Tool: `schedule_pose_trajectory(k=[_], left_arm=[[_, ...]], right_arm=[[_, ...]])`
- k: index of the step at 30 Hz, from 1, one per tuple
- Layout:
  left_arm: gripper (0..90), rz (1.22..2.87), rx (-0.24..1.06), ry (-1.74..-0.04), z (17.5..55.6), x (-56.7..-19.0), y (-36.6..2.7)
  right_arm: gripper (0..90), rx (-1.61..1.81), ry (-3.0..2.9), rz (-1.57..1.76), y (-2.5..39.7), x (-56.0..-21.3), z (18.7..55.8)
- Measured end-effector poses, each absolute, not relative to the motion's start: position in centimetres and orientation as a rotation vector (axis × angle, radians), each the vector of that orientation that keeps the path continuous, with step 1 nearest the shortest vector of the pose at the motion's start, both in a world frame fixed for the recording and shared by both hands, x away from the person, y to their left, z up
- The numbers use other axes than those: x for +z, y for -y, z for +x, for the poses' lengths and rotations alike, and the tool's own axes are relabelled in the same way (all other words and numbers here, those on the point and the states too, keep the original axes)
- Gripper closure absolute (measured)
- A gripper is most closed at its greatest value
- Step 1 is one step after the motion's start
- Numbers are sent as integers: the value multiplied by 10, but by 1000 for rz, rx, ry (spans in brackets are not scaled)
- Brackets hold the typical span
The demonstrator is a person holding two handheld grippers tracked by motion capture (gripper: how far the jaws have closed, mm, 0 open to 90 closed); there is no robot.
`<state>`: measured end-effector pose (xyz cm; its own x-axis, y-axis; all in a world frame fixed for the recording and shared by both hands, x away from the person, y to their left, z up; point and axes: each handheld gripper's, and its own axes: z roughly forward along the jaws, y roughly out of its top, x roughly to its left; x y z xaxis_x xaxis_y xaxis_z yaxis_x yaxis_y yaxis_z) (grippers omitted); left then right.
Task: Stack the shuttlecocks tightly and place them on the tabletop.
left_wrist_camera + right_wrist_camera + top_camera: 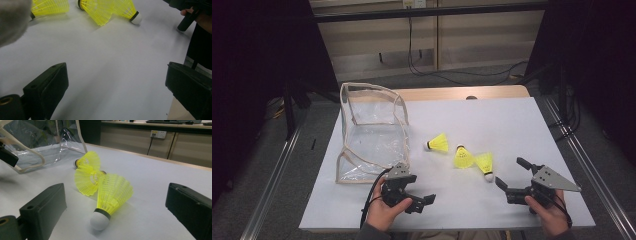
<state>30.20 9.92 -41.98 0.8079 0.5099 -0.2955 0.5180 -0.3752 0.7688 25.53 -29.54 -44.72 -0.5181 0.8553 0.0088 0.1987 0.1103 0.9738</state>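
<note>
Both released. Right tongs spread wide and aimed at the nearest shuttlecock, lying just ahead between the jaws, cork toward them, ready for a grasp. Left tongs idle beside the clear bag, probably waiting to steady it.

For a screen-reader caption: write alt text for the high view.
Three yellow shuttlecocks lie on a white table, with a clear plastic bag standing open to their left. At the near edge a person holds two black grippers, both open and empty: the left gripper near the bag, the right gripper pointing at the nearest shuttlecock.
</note>
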Motion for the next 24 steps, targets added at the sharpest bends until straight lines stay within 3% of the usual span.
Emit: schedule_pose_trajectory(k=[24], left_arm=[[48,2029,-10,-746,305,-414,-105]], right_arm=[[23,1415,-1803,1038,302,-448,248]])
